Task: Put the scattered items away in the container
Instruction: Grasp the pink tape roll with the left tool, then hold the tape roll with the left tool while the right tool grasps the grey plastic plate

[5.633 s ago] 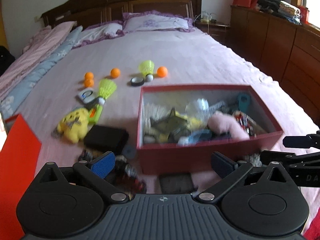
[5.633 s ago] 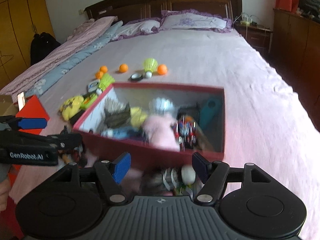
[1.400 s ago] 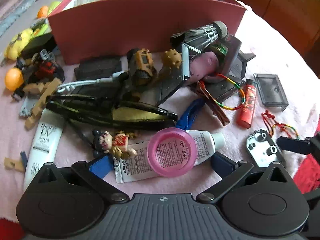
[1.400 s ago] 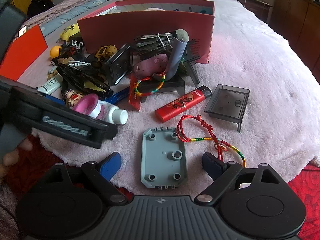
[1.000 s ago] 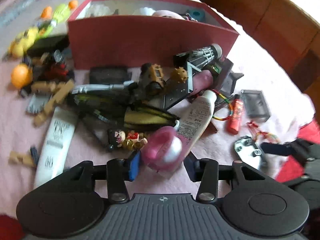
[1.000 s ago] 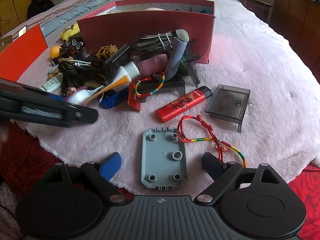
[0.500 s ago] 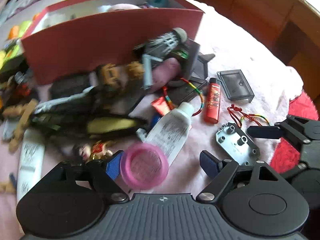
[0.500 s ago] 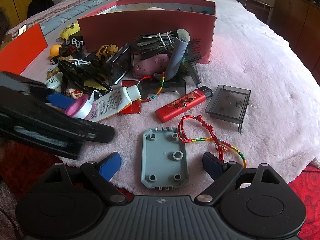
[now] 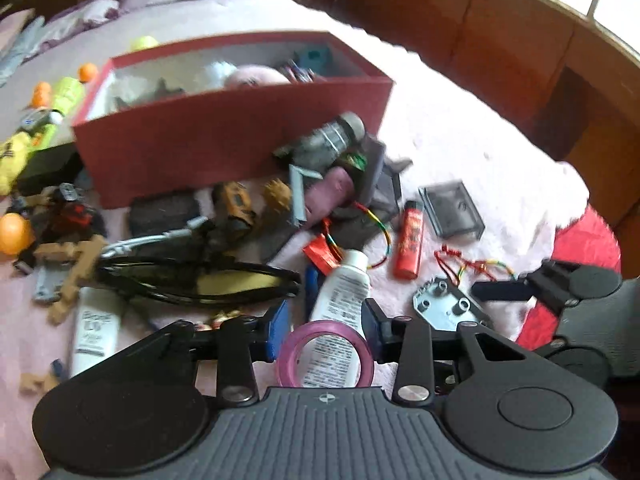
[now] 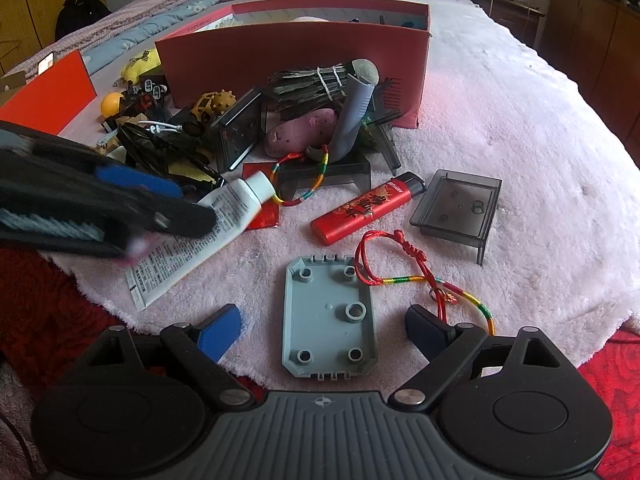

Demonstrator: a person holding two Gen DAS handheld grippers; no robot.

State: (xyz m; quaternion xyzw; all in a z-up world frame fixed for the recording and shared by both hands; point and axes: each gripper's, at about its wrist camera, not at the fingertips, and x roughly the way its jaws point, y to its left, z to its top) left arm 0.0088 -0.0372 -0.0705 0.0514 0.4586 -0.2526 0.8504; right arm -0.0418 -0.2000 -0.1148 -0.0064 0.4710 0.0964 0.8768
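Observation:
A red box point(image 9: 240, 136) holding several toys stands on the bed, also in the right wrist view point(image 10: 296, 60). My left gripper point(image 9: 325, 326) is shut on a pink tape ring point(image 9: 326, 354) just above a white tube point(image 9: 342, 292). The tube also shows in the right wrist view point(image 10: 216, 220). My right gripper point(image 10: 324, 330) is open, its jaws on either side of a grey plastic plate point(image 10: 328, 316) lying on the bed. A red lighter point(image 10: 366, 206), a red braided cord point(image 10: 416, 276) and a smoky clear tray point(image 10: 458, 204) lie beyond it.
A pile of sunglasses point(image 9: 192, 276), toy figures, a purple sweet potato point(image 10: 302, 134) and a dark shuttlecock point(image 10: 316, 80) lies before the box. An orange ball point(image 9: 14, 234) and a red lid point(image 10: 44, 92) are at the left. Wooden cabinets point(image 9: 520, 64) stand on the right.
My left gripper has closed on the pink ring, lifting it off the tube's end. The tube now lies flat on the bed. My right gripper has stayed still.

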